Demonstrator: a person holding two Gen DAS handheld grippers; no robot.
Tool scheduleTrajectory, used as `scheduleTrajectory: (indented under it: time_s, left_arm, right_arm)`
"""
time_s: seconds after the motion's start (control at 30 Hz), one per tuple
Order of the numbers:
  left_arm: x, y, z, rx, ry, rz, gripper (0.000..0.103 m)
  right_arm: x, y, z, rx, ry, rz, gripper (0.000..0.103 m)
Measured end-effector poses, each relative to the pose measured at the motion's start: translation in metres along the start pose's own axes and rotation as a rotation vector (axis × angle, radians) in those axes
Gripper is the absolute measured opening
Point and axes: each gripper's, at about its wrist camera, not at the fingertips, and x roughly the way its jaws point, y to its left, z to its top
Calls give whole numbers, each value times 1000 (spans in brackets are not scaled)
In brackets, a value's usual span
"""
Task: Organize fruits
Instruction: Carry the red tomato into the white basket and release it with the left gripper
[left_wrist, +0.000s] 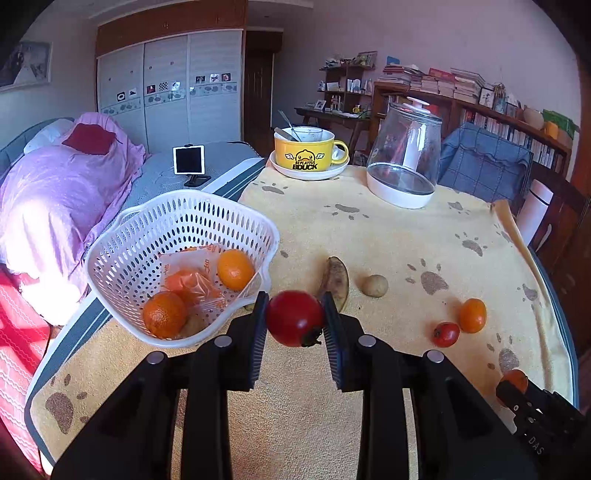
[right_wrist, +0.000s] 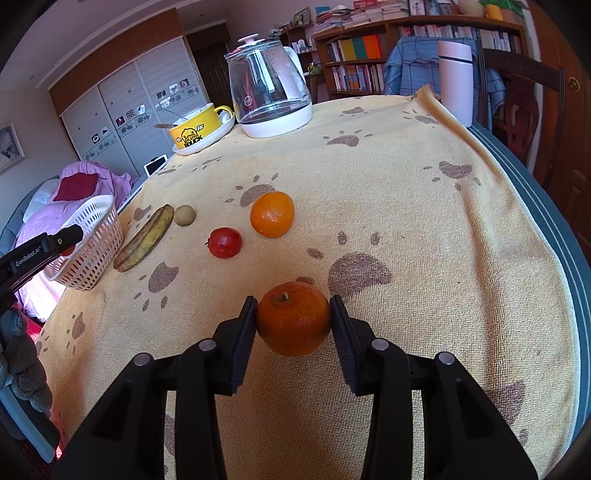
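Left gripper (left_wrist: 295, 317) fingers clamped on a glossy red tomato (left_wrist: 294, 318), white perforated basket (left_wrist: 122, 240) just left of them, right gripper (right_wrist: 293, 317) fingers clamped on a dimpled orange (right_wrist: 293, 319), above the yellow paw-print tabletop (right_wrist: 424, 221).

red tomato (left_wrist: 294, 317) in left gripper (left_wrist: 295, 321) | orange (right_wrist: 293, 318) in right gripper (right_wrist: 293, 321)

Bright daylight from the left, overexposed pink bedding (left_wrist: 55, 206), fisheye-curved edges, dark corners.
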Motion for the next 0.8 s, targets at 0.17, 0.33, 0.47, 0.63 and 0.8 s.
scheduleTrajectory:
  time_s: [0.17,0.33,0.47,0.63,0.8]
  left_arm:
    - [-1,29,11,-22,-26,52,29]
    - [3,57,19,-45,-36,101,29]
    - [8,73,21,-55,-35,130,29]
    - [17,87,20,-63,-26,158,29]
    - [26,98,21,-68,-12,182,29]
  right_arm:
    - [0,0,-1,0,0,0,40]
    - [0,0,-1,0,0,0,40]
    - [0,0,-1,-1,0,0,40]
    - [0,0,-1,0,0,0,40]
    - [0,0,0,-1,0,0,40]
